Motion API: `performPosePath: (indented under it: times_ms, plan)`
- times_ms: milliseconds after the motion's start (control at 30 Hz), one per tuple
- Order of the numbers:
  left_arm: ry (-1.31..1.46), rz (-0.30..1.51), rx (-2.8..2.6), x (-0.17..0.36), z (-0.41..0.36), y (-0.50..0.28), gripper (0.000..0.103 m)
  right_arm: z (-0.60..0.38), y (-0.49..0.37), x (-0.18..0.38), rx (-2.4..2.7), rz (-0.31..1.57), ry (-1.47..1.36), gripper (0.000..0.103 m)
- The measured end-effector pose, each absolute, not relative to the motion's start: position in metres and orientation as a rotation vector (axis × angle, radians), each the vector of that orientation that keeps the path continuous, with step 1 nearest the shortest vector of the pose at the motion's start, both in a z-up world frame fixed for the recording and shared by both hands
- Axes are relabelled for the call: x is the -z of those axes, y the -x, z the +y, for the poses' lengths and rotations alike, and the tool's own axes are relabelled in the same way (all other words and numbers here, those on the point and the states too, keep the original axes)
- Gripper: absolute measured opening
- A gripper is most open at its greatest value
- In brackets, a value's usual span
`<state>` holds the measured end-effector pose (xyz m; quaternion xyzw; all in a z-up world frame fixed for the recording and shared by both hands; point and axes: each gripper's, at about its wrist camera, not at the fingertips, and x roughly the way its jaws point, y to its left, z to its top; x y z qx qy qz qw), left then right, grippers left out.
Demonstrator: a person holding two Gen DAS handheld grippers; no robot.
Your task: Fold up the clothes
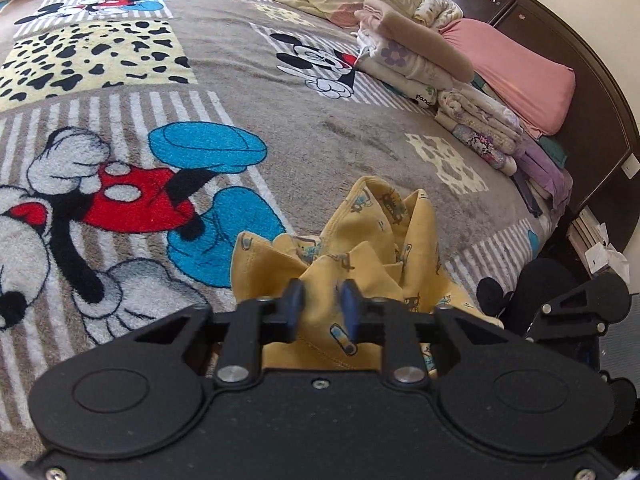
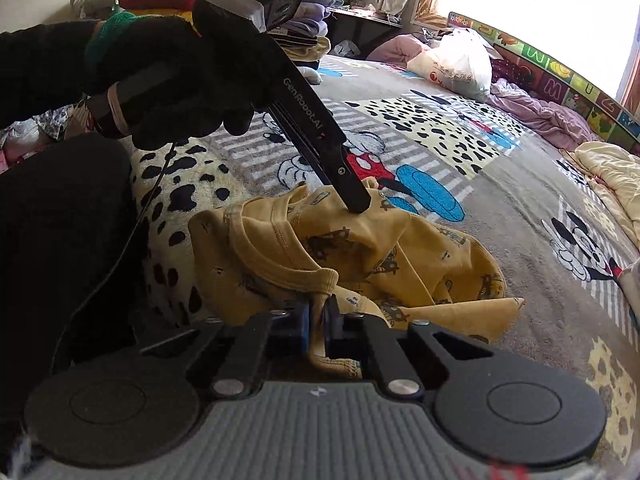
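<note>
Both grippers [image 1: 322,300] [image 2: 316,320] pinching crumpled yellow garment [image 2: 360,256], no clear long axis.

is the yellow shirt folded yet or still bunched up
Still bunched up. The yellow shirt sits in a crumpled heap on the blanket, with both the left gripper and right gripper pinching it.

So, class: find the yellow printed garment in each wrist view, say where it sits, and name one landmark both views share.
Left wrist view: the yellow garment sits bottom centre, bunched, pinched by the left gripper.
Right wrist view: the yellow garment sits centre, pinched near its neckline by the right gripper.
Shared landmark: the cartoon-print blanket beneath it.
</note>
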<state>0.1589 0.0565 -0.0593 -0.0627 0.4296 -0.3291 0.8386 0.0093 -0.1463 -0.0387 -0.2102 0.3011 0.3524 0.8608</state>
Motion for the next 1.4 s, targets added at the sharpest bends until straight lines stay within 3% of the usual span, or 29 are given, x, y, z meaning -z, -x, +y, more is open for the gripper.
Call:
performPosePath:
  times_ms: [133,467,833,1167,1400]
  plan:
    - [0.203,0.825,0.675,0.036,0.07,-0.149,0.003,-0.168,-0.009,0.024,-0.687,0.587,0.389,0.004]
    - [0.496,0.625,0.512,-0.043,0.107,-0.137,0.002,-0.235,-0.037,-0.04,-0.569,0.466,0.268,0.004]
    - [0.636,0.405,0.34,-0.124,0.128,-0.101,0.002,-0.264,-0.054,-0.115,-0.494,0.279,0.301,0.003]
    - [0.634,0.371,0.358,-0.138,0.14,-0.064,0.002,-0.269,-0.037,-0.147,-0.601,0.252,0.336,0.003]
    - [0.614,0.477,0.269,-0.107,0.144,-0.132,0.002,-0.254,-0.085,-0.142,-0.613,0.334,0.387,0.003]
